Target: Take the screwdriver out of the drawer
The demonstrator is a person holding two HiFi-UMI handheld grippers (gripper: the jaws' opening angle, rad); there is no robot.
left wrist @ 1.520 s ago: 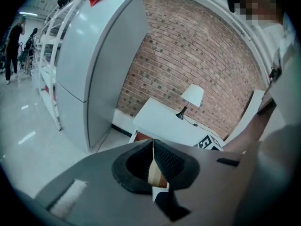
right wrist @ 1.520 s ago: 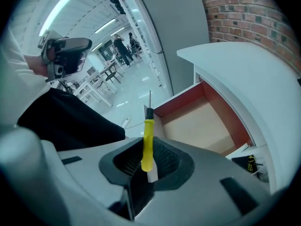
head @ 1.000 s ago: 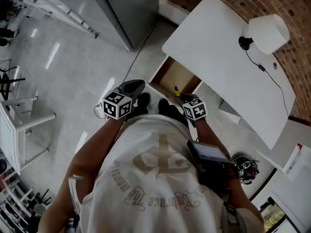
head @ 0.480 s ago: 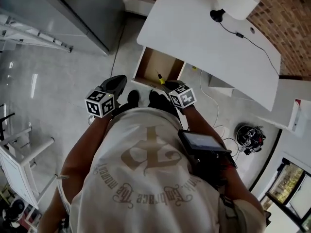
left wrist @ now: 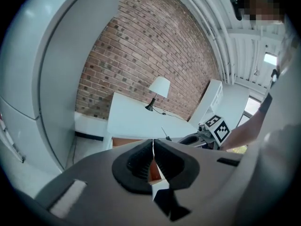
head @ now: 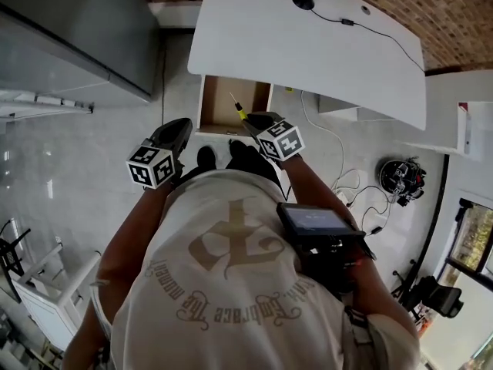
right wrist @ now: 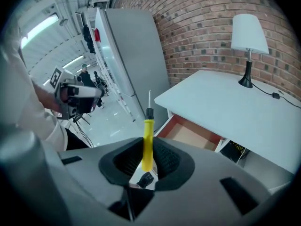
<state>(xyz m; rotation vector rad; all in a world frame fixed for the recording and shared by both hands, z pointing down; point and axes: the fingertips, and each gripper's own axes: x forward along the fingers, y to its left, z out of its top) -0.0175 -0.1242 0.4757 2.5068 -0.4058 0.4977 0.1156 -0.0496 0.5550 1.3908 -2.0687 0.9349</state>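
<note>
Right gripper [right wrist: 149, 161]: jaws clamped on yellow screwdriver [right wrist: 147, 138] | left gripper [left wrist: 153, 160]: jaws together, empty | drawer [head: 218, 108]: open

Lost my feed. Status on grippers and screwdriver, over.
Left gripper shut, empty. Right gripper shut on screwdriver, lifted out of open drawer. Nothing in the way.

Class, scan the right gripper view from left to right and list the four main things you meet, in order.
left gripper → screwdriver → drawer → lamp
</note>
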